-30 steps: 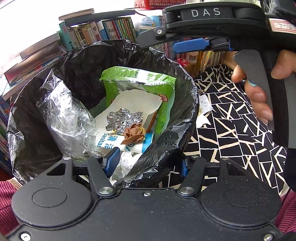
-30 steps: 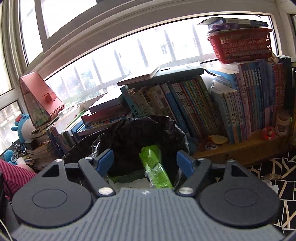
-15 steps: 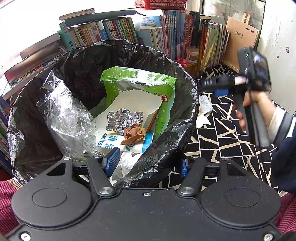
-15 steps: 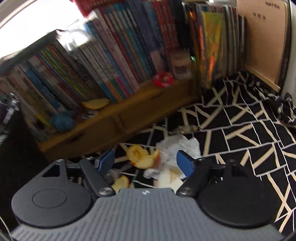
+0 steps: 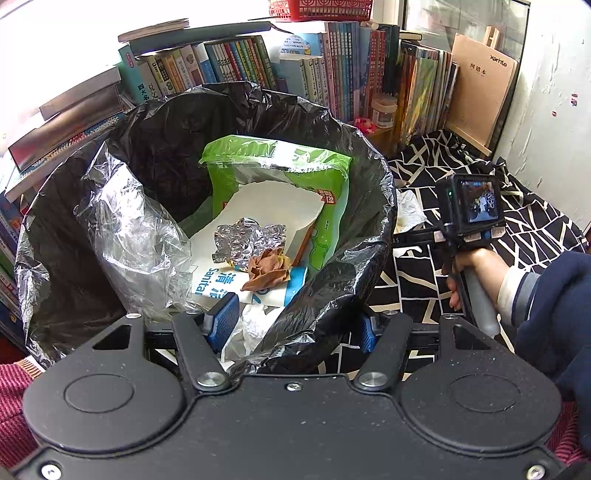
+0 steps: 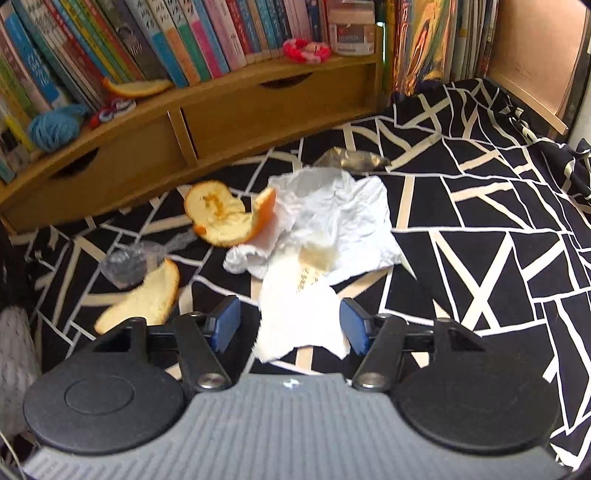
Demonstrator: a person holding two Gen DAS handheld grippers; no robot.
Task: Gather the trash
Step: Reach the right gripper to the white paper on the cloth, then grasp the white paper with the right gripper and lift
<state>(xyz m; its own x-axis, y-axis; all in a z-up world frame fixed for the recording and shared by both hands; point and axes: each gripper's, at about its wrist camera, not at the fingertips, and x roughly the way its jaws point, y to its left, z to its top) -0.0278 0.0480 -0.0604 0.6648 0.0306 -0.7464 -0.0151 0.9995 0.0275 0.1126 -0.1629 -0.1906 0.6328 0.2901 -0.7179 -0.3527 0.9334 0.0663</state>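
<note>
My left gripper (image 5: 293, 328) is shut on the near rim of the black bag (image 5: 369, 177) that lines the bin. Inside the bin lie a green packet (image 5: 325, 177), crumpled foil (image 5: 251, 240), a brown wad (image 5: 267, 273) and clear plastic (image 5: 136, 236). My right gripper (image 6: 288, 326) hangs low over the litter on the patterned cloth, its jaws closing. A torn white paper (image 6: 299, 314) lies between its pads, and the left pad is still clear of it. Beyond that lie a crumpled tissue (image 6: 340, 218) and two orange peels (image 6: 221, 218) (image 6: 147, 299).
A wooden shelf (image 6: 258, 99) full of books runs along the back, holding a blue yarn ball (image 6: 55, 125) and a jar (image 6: 351, 26). A clear wrapper (image 6: 125, 262) and a shiny wrapper (image 6: 351, 160) lie on the black-and-white cloth (image 6: 480, 221). A white wall (image 5: 554, 110) is on the right.
My right gripper swung away from above the bin and dropped to the litter on the cloth at its right, and its jaws have narrowed. The left gripper and the bin have not moved.
</note>
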